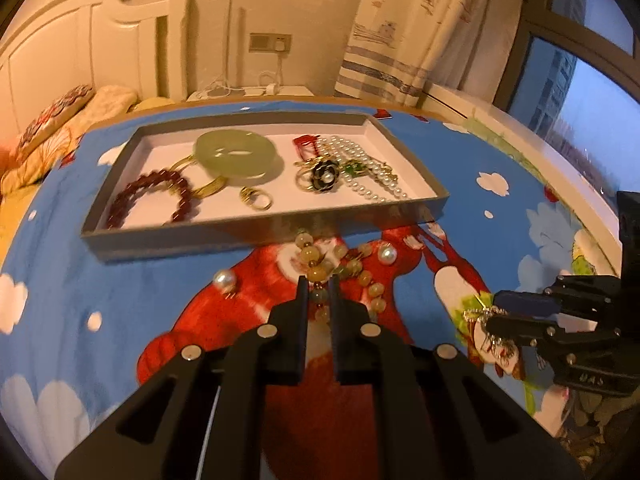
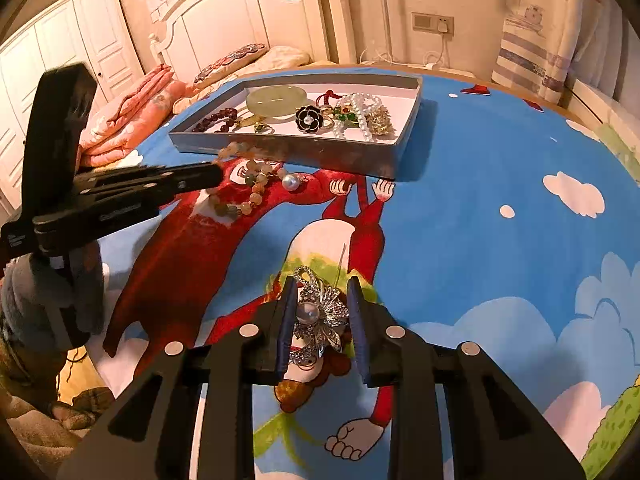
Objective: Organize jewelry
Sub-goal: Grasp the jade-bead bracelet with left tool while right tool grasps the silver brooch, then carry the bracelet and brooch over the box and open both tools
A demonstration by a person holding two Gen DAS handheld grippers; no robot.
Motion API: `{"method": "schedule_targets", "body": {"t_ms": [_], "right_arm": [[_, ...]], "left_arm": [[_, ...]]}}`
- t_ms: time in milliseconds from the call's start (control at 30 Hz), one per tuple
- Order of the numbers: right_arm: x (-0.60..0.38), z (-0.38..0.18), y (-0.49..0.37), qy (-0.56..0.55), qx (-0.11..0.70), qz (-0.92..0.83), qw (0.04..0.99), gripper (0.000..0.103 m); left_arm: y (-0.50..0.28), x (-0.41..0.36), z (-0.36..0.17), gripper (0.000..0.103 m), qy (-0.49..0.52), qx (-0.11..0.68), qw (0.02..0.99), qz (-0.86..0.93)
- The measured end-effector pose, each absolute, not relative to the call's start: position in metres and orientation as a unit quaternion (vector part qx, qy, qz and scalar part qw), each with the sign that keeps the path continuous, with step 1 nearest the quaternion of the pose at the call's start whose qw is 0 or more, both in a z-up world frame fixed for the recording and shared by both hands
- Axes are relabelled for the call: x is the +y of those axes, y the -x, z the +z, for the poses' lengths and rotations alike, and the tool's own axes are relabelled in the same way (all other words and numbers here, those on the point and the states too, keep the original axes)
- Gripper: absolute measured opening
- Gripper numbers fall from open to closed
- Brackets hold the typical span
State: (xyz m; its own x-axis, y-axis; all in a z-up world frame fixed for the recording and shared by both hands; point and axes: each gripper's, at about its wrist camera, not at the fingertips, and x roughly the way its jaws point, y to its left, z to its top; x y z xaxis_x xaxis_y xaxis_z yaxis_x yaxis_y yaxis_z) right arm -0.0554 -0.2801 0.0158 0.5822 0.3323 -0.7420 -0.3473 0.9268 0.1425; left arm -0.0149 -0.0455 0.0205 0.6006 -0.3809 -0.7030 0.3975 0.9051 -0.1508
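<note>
- Left hand-held gripper [image 1: 319, 280]: jaws drawn narrow, clamped on a strand of the pale yellow-green bead necklace [image 1: 340, 270] that lies on the bed cover [image 1: 120, 280] just in front of the tray's near wall.
- Rest of that necklace heaped in loops on the red cartoon figure, right up against the near wall of the grey tray [image 1: 256, 236].
- Right hand-held gripper [image 2: 320, 284]: blue-padded jaws partly closed on either side of a silver rhinestone flower brooch [image 2: 320, 312] with a pearl centre; pads seem to touch its edges.
- Brooch well apart from the tray, over the cartoon print toward the near side of the bed cover.
- One loose pearl earring [image 1: 223, 280] on the cover to the left of the necklace, a second pearl [image 1: 386, 255] to its right, both near the tray's near wall.
- Inside the tray, left end: dark red bead bracelet [image 1: 154, 198], gold bangle [image 1: 208, 188] partly under a pale green jade bangle [image 1: 234, 154], gold rings [image 1: 256, 198] toward the near wall.
- Inside the tray, right end: black camellia brooch [image 1: 323, 176], red hair clip [image 1: 306, 146], white pearl strands [image 1: 368, 172], a green-stoned piece tangled among them.
- Beyond the tray's far edge: pillows [image 1: 60, 116], white headboard [image 1: 80, 40], striped curtain [image 1: 384, 72].
</note>
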Motion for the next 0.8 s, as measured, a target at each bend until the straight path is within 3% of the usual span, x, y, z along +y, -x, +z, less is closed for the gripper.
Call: {"method": "schedule_targets", "body": {"t_ms": [800], "right_arm": [[-0.286,0.056,0.062,-0.002,0.345,0.196,0.918,0.026]], "left_arm": [[0.041,-0.031,0.099,0.009,-0.019,0.31,0.925,-0.218]]}}
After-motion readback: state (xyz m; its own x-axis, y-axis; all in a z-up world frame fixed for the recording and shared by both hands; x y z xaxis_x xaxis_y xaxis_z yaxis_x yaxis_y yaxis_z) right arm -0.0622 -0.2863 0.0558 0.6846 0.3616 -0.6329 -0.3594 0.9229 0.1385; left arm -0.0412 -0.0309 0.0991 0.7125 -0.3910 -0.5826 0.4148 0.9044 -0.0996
